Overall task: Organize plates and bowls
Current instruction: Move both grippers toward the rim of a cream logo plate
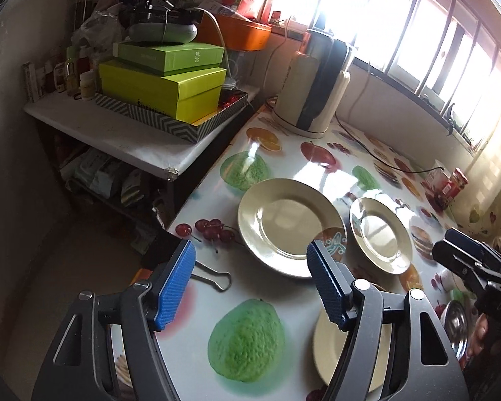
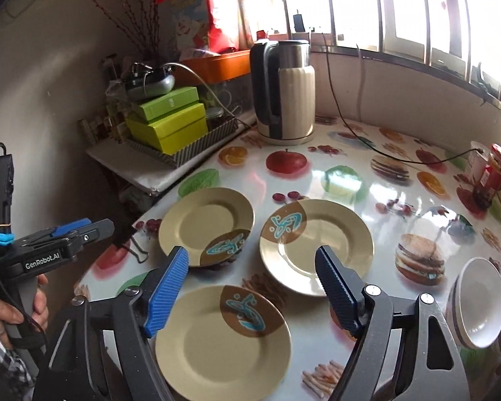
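While both grippers hang above the table with nothing between their pads, the scene reads as follows.

Left gripper (image 1: 250,284): jaws apart, empty, over the table's left edge; a hand (image 2: 13,310) holds its handle.
Right gripper (image 2: 252,292): jaws apart, empty, over the near plate.
Table (image 2: 400,207): glossy fruit-and-burger print; its left edge drops to dark floor; its far side runs along the wall under the window.
Plates: three, all beige with a brown and blue motif.
Near plate (image 2: 197,351): nearest the grippers, flat, apart from the others.
Left plate (image 2: 203,224): close to the table's left edge, flat.
Right plate (image 2: 320,247): just beside the left plate, not touching it.
Bowls (image 2: 477,304): white, nested at the table's right edge; at least two stacks, the count inside each I cannot tell.
Metal bowl (image 1: 456,329): one, partly hidden behind the right gripper in the left wrist view.
Clip (image 1: 213,275): one, with wire handles, at the table's left edge near the left plate.
Kettle (image 2: 287,90): one, at the far edge, its cord trailing across to the right.
Jar (image 2: 492,173): one, red, at the far right edge.
Shelf (image 2: 143,167): beside the table's left edge, stacked with green boxes.
Open room: bare table between the plates and the kettle, and between the right plate and the bowls.
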The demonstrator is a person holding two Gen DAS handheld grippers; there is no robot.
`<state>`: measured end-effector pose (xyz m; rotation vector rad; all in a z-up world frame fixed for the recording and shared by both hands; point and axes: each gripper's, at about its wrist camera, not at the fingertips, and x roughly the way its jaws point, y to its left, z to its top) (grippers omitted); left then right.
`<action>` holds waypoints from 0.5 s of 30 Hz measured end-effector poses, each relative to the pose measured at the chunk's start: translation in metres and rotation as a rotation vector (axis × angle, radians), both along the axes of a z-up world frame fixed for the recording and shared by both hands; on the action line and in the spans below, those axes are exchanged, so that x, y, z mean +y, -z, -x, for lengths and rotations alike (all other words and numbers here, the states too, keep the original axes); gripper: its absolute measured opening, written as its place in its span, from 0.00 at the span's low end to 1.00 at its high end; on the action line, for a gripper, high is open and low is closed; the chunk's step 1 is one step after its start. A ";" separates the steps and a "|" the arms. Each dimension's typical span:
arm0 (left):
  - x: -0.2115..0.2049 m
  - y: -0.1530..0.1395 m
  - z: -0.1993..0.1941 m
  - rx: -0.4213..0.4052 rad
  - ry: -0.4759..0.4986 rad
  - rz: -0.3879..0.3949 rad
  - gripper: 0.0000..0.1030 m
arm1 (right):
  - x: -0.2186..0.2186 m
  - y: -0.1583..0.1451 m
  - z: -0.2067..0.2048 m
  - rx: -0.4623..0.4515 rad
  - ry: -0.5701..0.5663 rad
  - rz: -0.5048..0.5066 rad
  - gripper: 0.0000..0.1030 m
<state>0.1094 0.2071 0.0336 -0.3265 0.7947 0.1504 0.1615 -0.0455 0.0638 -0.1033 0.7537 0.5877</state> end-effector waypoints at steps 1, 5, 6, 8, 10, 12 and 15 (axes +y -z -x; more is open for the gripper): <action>0.002 0.001 -0.004 0.002 0.002 -0.003 0.68 | 0.003 0.002 -0.009 0.020 -0.007 -0.005 0.74; 0.015 0.012 -0.024 0.031 0.011 0.039 0.67 | 0.018 0.010 -0.044 0.072 -0.023 -0.002 0.68; 0.019 0.017 -0.029 0.044 0.010 0.061 0.62 | 0.021 0.013 -0.052 0.083 -0.024 0.006 0.66; 0.025 0.025 -0.039 0.067 0.016 0.097 0.53 | 0.027 0.022 -0.067 0.122 -0.043 0.009 0.63; 0.030 0.032 -0.047 0.082 0.011 0.118 0.53 | 0.034 0.032 -0.081 0.161 -0.058 0.018 0.56; 0.032 0.038 -0.053 0.091 0.013 0.130 0.50 | 0.036 0.041 -0.089 0.203 -0.067 0.017 0.48; 0.033 0.041 -0.059 0.098 0.010 0.124 0.45 | 0.042 0.051 -0.101 0.241 -0.086 0.005 0.41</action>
